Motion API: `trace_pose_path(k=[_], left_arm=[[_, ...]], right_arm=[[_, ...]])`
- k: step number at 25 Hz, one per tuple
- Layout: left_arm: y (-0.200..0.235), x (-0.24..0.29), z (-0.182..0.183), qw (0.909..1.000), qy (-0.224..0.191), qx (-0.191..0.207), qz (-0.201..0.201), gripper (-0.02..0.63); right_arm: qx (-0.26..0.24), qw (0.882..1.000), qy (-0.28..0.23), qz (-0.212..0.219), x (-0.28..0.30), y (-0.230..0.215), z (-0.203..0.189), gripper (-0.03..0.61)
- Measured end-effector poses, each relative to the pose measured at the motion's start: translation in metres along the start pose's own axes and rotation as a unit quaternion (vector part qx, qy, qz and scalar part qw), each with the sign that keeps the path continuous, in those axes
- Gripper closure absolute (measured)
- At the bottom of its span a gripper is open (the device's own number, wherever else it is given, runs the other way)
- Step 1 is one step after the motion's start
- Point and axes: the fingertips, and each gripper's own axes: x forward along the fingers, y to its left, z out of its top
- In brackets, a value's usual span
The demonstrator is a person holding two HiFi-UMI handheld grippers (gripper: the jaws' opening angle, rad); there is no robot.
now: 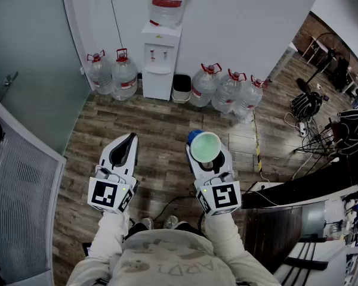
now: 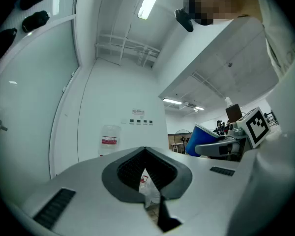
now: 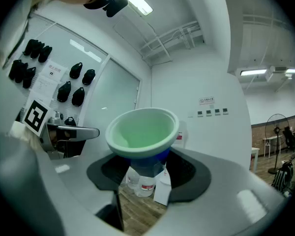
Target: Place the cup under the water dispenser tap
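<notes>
Cup (image 1: 204,146) upright, mouth up, clamped in right gripper (image 1: 206,155), well short of dispenser (image 1: 158,82); left gripper (image 1: 130,137) closed, empty; only head view shows taps (image 1: 159,55).

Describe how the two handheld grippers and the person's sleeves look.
Both the left gripper and right gripper have smooth white tapered shells with dark grey ribbed pads inside the jaws. Each carries a cube with black-and-white square markers at its rear. The person wears pale long sleeves.
</notes>
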Motion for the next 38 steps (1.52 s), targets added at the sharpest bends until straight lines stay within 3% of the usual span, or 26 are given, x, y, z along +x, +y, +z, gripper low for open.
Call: trace_pose_path(k=[23,30,38], left_arm=[[-0.022,0.044,-0.011,0.9995,-0.001,0.011,0.028,0.609],[0.009,0.092,-0.021,0.9997,-0.009,0.003,0.023,0.609],[0.075,0.174,-0.027,0.9999,-0.011,0.006,0.009,0.609]], right_arm=[[0.014,1.000,0.002,0.003,0.007,-0.054,-0.025,0.337],[0.008,1.000,0.002,0.001,0.057,-0.076,-0.032,0.337],[0.007,1.000,0.001,-0.013,0.154,-0.106,-0.040,0.337]])
